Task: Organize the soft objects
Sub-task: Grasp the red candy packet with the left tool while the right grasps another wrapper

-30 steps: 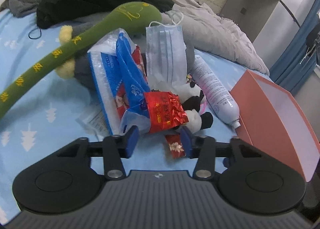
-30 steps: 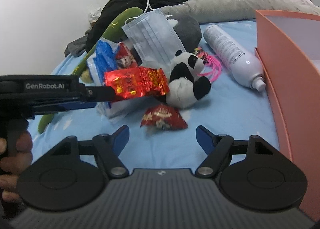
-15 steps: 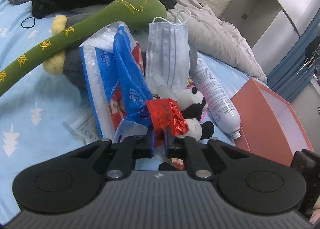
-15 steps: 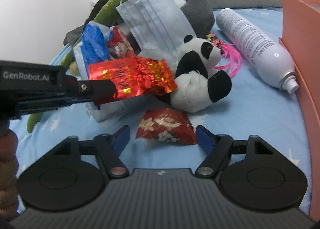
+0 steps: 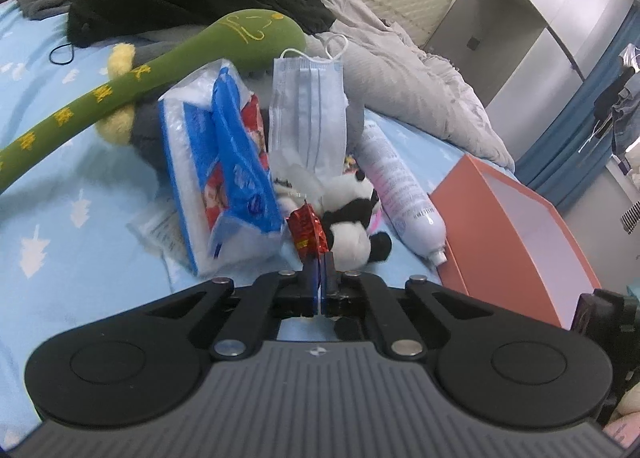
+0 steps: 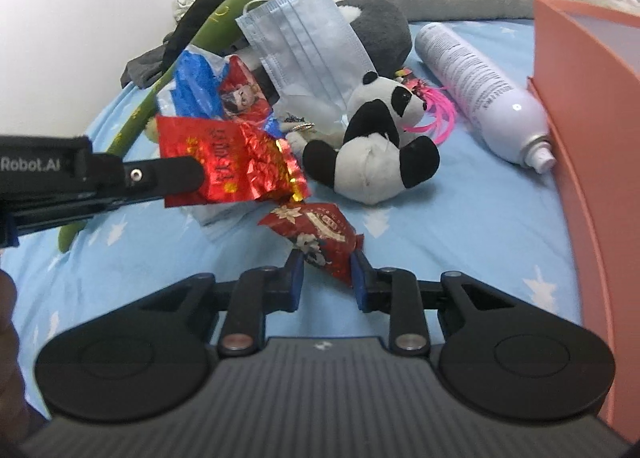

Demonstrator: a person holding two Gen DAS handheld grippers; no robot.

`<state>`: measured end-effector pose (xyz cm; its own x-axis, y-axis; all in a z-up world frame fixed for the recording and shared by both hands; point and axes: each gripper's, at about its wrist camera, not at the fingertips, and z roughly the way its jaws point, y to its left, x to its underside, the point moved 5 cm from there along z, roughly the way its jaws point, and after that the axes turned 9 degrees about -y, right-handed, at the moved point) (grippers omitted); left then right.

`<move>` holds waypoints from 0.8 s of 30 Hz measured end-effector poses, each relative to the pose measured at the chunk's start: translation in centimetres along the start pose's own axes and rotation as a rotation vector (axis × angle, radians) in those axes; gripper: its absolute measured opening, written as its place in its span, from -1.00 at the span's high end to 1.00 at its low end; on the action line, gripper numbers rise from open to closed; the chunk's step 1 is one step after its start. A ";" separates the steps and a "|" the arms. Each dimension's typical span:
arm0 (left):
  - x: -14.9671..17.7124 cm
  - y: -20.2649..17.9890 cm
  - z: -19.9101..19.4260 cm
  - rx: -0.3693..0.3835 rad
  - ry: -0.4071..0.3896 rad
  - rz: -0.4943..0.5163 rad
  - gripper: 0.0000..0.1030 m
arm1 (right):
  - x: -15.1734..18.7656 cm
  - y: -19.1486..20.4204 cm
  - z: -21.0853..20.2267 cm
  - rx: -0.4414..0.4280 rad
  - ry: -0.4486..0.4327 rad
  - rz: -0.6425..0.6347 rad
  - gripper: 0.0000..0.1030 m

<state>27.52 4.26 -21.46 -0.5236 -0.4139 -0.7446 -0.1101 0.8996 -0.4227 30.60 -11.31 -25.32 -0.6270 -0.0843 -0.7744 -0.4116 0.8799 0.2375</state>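
Note:
My left gripper [image 5: 320, 272] is shut on a shiny red foil packet [image 5: 307, 232] and holds it above the blue bedsheet; the packet also shows in the right wrist view [image 6: 236, 165], clamped at its left end. My right gripper [image 6: 325, 274] has its jaws partly closed around a second red packet [image 6: 316, 236] lying on the sheet, both pads close to its sides. A small panda plush [image 6: 374, 147] sits just beyond, with a blue face mask [image 6: 304, 45] leaning behind it.
An orange box [image 6: 592, 105] stands open at the right, a white spray bottle [image 6: 476, 85] beside it. A blue-white tissue pack [image 5: 216, 173], a long green plush [image 5: 132, 77], a grey plush and dark clothes lie behind.
My left gripper closed on the foil packet and lifted it, turning it edge-on. My right gripper moved forward to the second packet and narrowed its jaws around it.

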 end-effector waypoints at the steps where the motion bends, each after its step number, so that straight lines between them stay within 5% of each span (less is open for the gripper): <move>1: 0.4 0.0 -0.5 -0.001 0.004 -0.003 0.98 | 0.2 0.1 -0.5 0.006 0.003 -0.005 0.45; 15: 6.4 0.6 -7.7 -0.057 0.121 -0.070 0.97 | 3.6 1.5 -7.5 0.083 0.040 -0.116 0.51; 22: 8.9 1.2 -9.4 -0.078 0.239 -0.006 0.94 | 5.5 1.4 -9.2 0.083 0.077 -0.086 0.49; 24: 9.3 1.3 -9.5 -0.084 0.282 0.043 0.80 | 5.5 1.4 -9.3 0.071 0.076 -0.066 0.46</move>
<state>14.49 2.89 -23.99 -0.7418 -0.3306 -0.5834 -0.1461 0.9288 -0.3406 20.45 -14.88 -23.80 -0.6494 -0.1761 -0.7398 -0.4077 0.9018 0.1432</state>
